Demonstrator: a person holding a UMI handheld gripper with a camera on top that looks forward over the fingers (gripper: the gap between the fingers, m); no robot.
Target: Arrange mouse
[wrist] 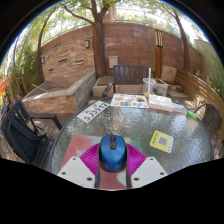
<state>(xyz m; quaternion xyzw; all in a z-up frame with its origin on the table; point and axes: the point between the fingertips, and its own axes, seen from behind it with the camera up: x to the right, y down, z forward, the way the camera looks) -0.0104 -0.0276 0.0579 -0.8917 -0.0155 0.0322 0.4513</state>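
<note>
Outdoors, the gripper (112, 172) hangs over a round glass table (130, 125), and the blue mouse (111, 151) sits between its two fingers (80, 171), lying on a pink, star-shaped mat (88, 150) at the near edge of that table. The pads look close against the mouse's sides, yet whether both truly press on it cannot be told from this view.

Judging by this, the step in hand is the grasp or placement of the mouse on its mat: either it is about to be lifted or it has just been set down. The next move calls for a square, centred hold so that the smooth shell does not slip or twist, and for keeping the mouse well onto the mat, away from the table's edge.

Beyond the mouse on the table lies a yellow-green square card (161, 142), and farther off a printed sheet (128, 101). Past that stands a clear plastic container (150, 86); its contents cannot be made out.
</note>
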